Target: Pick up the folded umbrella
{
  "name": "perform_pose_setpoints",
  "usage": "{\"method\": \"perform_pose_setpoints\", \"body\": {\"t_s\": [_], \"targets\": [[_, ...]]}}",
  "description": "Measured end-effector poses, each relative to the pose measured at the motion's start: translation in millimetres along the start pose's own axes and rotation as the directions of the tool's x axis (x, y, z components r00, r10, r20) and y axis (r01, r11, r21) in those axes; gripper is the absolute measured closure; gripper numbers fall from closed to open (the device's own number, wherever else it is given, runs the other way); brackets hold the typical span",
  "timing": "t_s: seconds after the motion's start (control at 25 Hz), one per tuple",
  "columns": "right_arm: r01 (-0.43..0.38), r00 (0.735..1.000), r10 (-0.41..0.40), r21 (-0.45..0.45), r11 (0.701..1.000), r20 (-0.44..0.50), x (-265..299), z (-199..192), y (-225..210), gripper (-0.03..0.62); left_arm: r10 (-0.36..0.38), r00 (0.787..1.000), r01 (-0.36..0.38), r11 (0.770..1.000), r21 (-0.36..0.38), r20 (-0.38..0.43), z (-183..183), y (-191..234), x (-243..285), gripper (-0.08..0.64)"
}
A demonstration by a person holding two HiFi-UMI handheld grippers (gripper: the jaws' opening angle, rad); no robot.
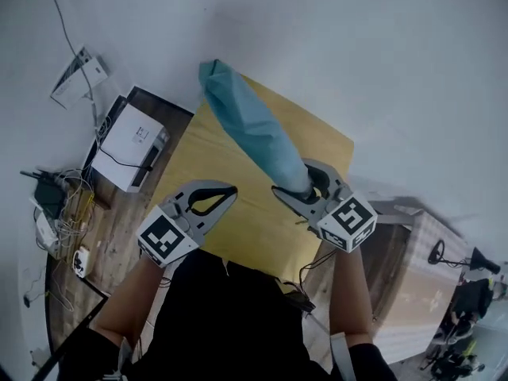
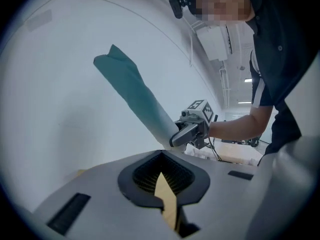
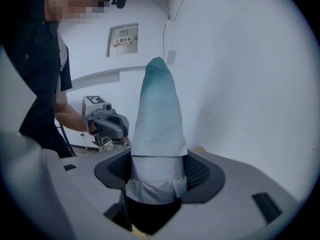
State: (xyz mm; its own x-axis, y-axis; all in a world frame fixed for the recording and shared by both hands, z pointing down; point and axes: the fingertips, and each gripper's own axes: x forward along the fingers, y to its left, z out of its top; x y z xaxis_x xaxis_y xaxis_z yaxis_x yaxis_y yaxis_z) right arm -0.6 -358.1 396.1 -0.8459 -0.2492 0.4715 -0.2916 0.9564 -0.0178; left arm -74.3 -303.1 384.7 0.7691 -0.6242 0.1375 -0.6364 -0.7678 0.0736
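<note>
Two grippers, lower centre of the head view. Left gripper [image 1: 228, 189]: jaws closed together, nothing between them. Right gripper [image 1: 300, 179]: jaws clamped on the lower end of the folded umbrella [image 1: 250, 125]. The umbrella slants from there toward upper left, in the air over the yellow bench [image 1: 317, 137].

Left tool [image 1: 226, 190] closed, empty; right tool [image 1: 300, 182] clamped, both pointing forward.

Folded umbrella [image 3: 159, 129] in hand-held gripper [image 3: 157, 176]
</note>
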Motion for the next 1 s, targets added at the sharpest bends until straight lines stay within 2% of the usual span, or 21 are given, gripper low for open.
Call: {"method": "perform_pose_setpoints", "body": {"t_s": [0.16, 0.32, 0.48, 0.68, 1.0], "targets": [[0.034, 0.987, -0.038, 0.029, 0.999, 0.157, -31, 40, 19, 0.301, -0.05, 0.997, 0.045, 0.997, 0.064, 0.067, 42, -6, -4, 0.549], [0.08, 0.955, -0.094, 0.06, 0.995, 0.281, -62, 64, 35, 0.301, -0.079, 0.99, 0.075, 0.996, 0.037, 0.113, 68, -9, -8, 0.549], [0.115, 0.91, -0.149, 0.11, 0.987, 0.387, -92, 78, 49, 0.301, -0.106, 0.988, 0.103, 0.994, 0.031, 0.115, 78, -15, -6, 0.549], [0.212, 0.842, -0.269, 0.172, 0.962, 0.468, -123, 84, 62, 0.301, -0.165, 0.977, 0.161, 0.986, 0.041, 0.138, 86, -27, 3, 0.549], [0.198, 0.773, -0.326, 0.282, 0.939, 0.544, -150, 70, 64, 0.301, -0.215, 0.968, 0.212, 0.977, 0.037, 0.131, 90, -43, 10, 0.549]]}}
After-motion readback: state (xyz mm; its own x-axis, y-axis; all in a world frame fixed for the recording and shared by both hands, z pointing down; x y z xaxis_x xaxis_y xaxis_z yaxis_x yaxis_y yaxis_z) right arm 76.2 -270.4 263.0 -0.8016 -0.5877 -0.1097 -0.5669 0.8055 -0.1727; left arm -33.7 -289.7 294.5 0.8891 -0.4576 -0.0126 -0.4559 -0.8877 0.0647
